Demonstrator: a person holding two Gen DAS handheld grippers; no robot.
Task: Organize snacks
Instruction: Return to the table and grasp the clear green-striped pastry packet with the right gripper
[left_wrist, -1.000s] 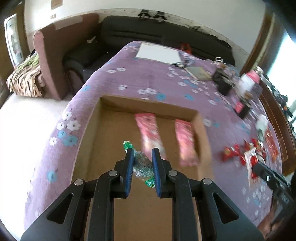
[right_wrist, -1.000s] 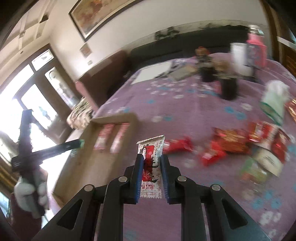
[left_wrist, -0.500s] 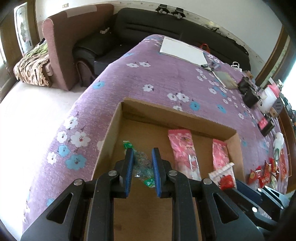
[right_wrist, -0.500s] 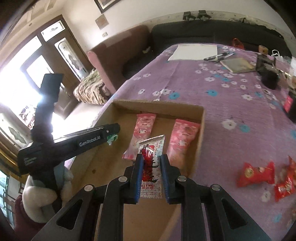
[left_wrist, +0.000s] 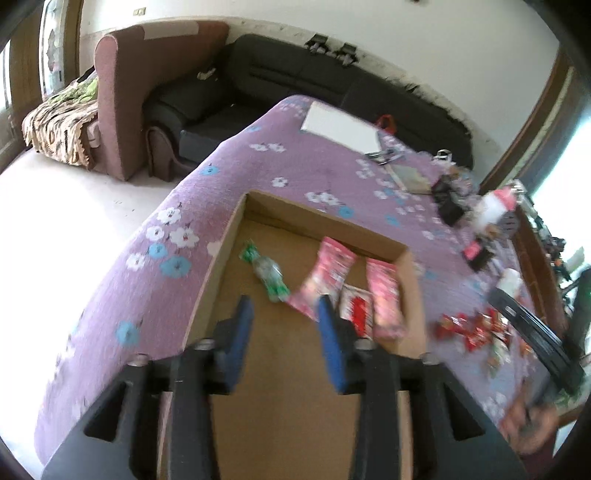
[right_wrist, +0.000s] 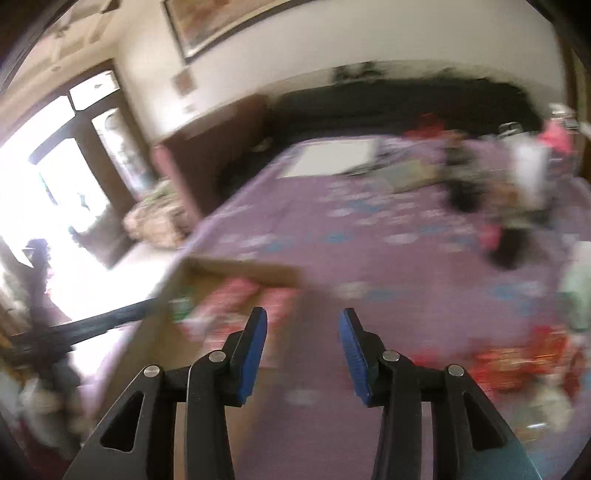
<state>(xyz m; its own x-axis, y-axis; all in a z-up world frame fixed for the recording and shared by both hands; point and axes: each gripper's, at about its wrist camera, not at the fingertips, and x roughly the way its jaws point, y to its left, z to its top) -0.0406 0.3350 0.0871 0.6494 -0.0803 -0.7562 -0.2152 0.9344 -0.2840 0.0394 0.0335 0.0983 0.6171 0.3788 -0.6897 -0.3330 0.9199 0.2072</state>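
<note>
A shallow cardboard box (left_wrist: 236, 229) lies on the purple flowered tablecloth. On its floor lie a green wrapped candy (left_wrist: 267, 275), two pink packets (left_wrist: 328, 273) (left_wrist: 384, 299) and, between them, a red-and-white packet (left_wrist: 356, 312). My left gripper (left_wrist: 284, 306) hangs over the box with its jaws opening and nothing between them. The right wrist view is blurred: my right gripper (right_wrist: 303, 328) is over the cloth just right of the box (right_wrist: 243, 267), jaws opening, empty. A heap of red snack packets (left_wrist: 472, 328) (right_wrist: 517, 365) lies on the cloth to the right.
A white sheet (left_wrist: 340, 127), a notebook, dark jars and a pink-capped bottle (left_wrist: 495, 206) stand on the far part of the table. A black sofa (left_wrist: 332, 81) and a brown armchair (left_wrist: 122, 96) are behind. The other gripper's black arm (right_wrist: 92, 325) reaches in at left.
Both grippers opened and let go: the green candy and the red-and-white packet now lie in the box. Both grippers pulled back, the right one swinging right, off the box.
</note>
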